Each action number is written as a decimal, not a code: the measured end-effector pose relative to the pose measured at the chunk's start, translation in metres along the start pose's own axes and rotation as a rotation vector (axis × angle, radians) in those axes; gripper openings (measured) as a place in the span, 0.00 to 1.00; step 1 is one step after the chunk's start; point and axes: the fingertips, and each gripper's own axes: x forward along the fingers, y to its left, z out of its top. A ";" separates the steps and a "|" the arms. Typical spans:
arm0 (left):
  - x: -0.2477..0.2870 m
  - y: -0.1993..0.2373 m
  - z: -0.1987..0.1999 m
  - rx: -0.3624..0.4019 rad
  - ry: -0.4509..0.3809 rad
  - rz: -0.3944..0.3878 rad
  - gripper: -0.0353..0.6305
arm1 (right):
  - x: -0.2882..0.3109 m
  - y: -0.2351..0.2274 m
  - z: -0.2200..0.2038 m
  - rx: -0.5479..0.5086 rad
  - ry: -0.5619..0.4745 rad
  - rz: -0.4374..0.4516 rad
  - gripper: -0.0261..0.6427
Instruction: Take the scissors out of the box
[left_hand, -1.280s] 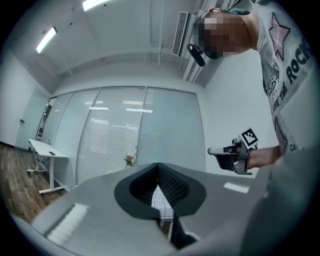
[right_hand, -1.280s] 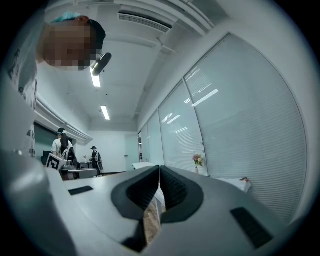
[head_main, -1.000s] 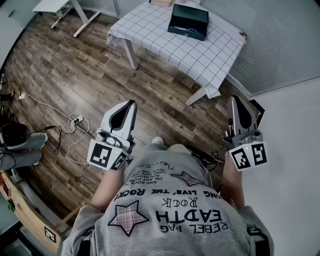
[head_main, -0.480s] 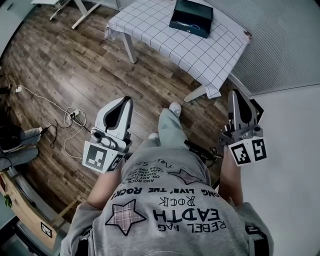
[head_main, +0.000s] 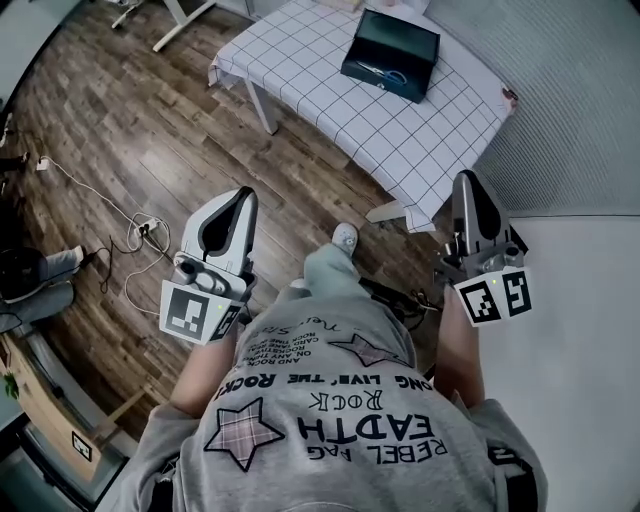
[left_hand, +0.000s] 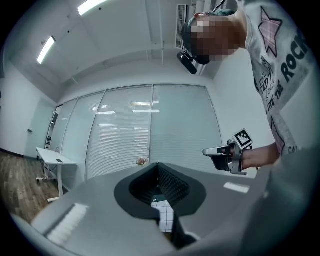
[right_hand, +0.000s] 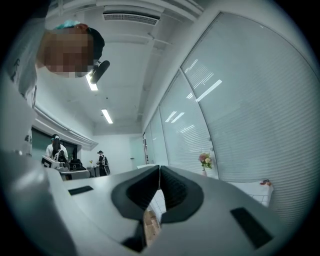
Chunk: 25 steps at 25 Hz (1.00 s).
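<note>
Scissors (head_main: 386, 73) lie in the dark box (head_main: 400, 35) on the check-clothed table (head_main: 400, 135). Before the table, over wood floor (head_main: 120, 140), the left gripper (head_main: 242, 194) and right gripper (head_main: 467, 181) are both closed and empty.

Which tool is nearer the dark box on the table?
Right, by the head view. The right tool is beside the near corner of the table, below the box; the left tool is over the wood floor, farther off to the box's lower left.
</note>
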 end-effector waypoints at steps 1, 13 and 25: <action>0.011 0.002 -0.001 0.003 0.001 0.002 0.06 | 0.007 -0.010 0.001 0.000 -0.002 0.002 0.06; 0.153 0.000 -0.002 -0.001 -0.016 -0.008 0.06 | 0.057 -0.133 0.029 -0.011 -0.037 -0.011 0.06; 0.216 0.006 -0.019 -0.012 0.026 -0.020 0.06 | 0.107 -0.180 0.017 0.014 0.011 0.042 0.06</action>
